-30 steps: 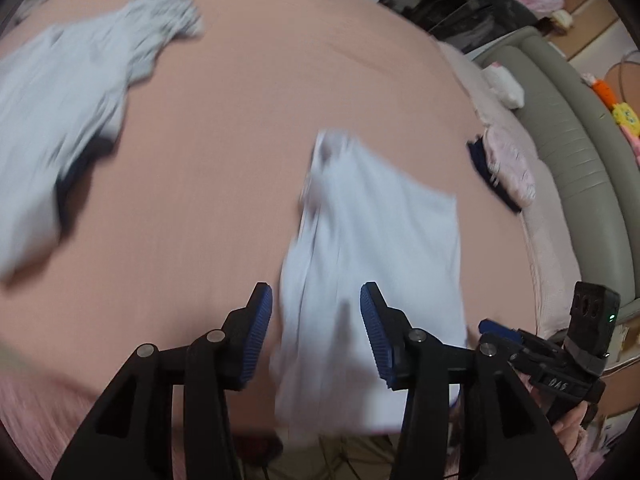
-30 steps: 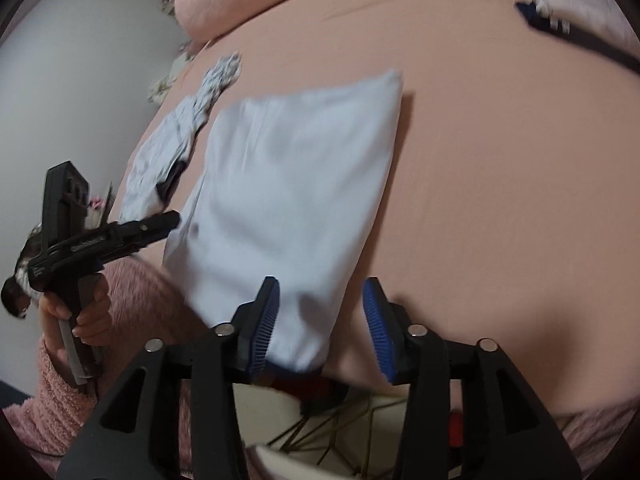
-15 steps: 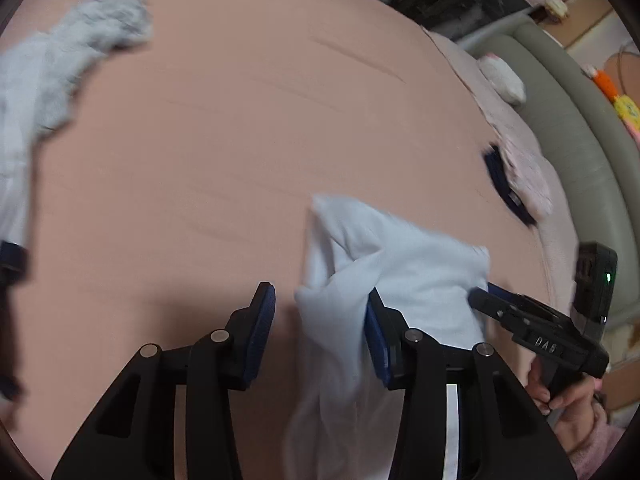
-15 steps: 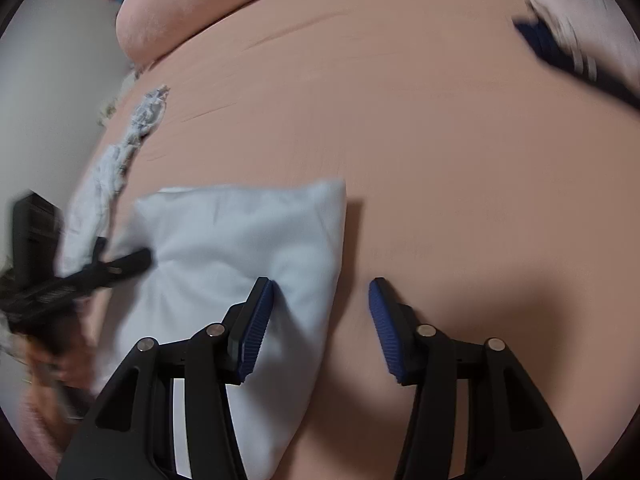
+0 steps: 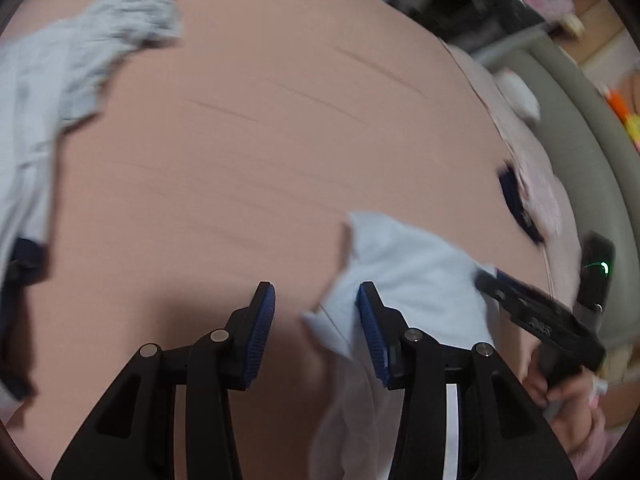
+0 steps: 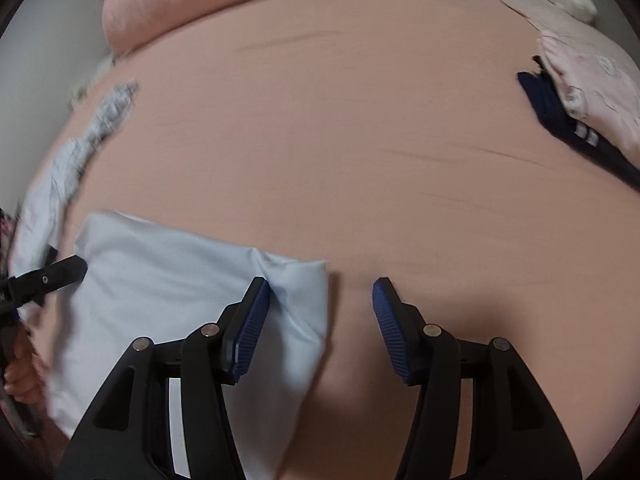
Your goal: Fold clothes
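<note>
A pale blue garment (image 5: 412, 272) lies at the near edge of the pink bed (image 5: 280, 140), with its near part hanging over the edge. My left gripper (image 5: 316, 300) is open over the garment's far left corner, and the cloth edge lies beside its right finger. In the right wrist view, the garment (image 6: 168, 272) has its far right corner between the opening jaws of my right gripper (image 6: 320, 292), against the left finger but not pinched. The left gripper (image 6: 76, 268) touches the garment's other side.
A loose heap of pale grey clothes (image 5: 60, 80) lies at the bed's left. Folded navy (image 6: 560, 112) and pink (image 6: 592, 80) clothes sit at the right. A pink pillow (image 6: 180, 4) is at the back, and a grey padded frame (image 5: 580, 128) runs along the right.
Both grippers have moved forward over the pale blue garment and dropped onto its far corners. The cloth has bunched a little at the left corner. The right jaws stand slightly wider.
</note>
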`<state>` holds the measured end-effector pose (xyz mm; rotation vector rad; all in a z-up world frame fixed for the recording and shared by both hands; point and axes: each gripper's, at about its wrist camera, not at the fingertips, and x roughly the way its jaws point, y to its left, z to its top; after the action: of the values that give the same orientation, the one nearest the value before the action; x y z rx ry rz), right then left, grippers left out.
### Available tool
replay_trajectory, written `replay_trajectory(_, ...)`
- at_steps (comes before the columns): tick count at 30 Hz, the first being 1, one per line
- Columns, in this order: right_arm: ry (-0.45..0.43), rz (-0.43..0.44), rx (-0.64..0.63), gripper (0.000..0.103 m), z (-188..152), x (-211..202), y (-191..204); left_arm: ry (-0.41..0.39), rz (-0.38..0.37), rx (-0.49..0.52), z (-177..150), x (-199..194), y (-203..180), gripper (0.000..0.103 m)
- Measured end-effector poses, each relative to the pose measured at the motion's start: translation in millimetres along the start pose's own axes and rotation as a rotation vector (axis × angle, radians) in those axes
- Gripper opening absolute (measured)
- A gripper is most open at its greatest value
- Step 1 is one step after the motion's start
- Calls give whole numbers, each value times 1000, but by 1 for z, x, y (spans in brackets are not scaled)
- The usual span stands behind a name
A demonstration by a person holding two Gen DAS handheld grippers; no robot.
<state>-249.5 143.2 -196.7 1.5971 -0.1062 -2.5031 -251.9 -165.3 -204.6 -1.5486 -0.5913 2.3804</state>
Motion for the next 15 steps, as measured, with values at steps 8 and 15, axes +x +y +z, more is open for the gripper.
replay_trajectory(8,51,168,126,57,-45,-33,-20,-66,-145,-86,-45,-60,6,44)
replay_trajectory(15,74,188,13,57,-106,-57,14,-6,41,-87,-113,-66,-12,45)
